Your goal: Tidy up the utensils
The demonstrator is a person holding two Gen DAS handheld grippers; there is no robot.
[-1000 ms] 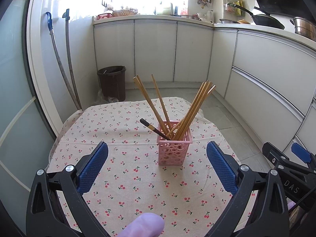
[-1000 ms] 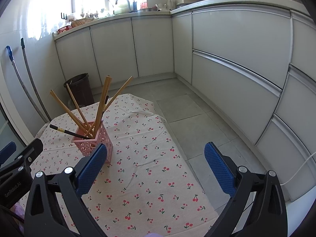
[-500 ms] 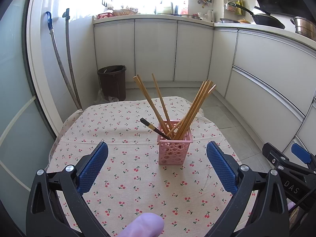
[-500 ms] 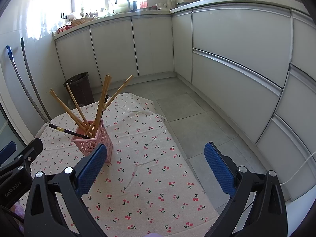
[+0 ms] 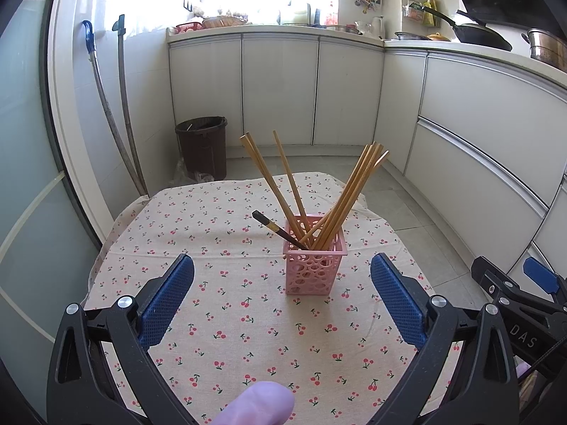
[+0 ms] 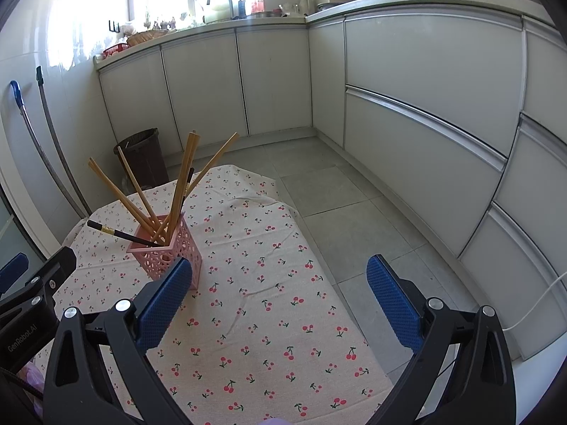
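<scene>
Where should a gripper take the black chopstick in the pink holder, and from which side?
Grip the black chopstick on its free upper end, near the gold band, coming from the left. It leans out low over the pink holder rim, away from the wooden chopsticks; jaws should probably close across the shaft.

Left gripper [image 5: 281,295] jaws wide, empty; pink holder [image 5: 313,267] with chopsticks [image 5: 349,196] upright on cherry-print cloth [image 5: 219,318].

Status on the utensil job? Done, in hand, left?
Done: the wooden chopsticks and one black chopstick stand in the pink holder on the tablecloth. In hand: nothing; left claw and right claw are both open and empty. Left: no loose utensils visible, so it looks finished.
</scene>
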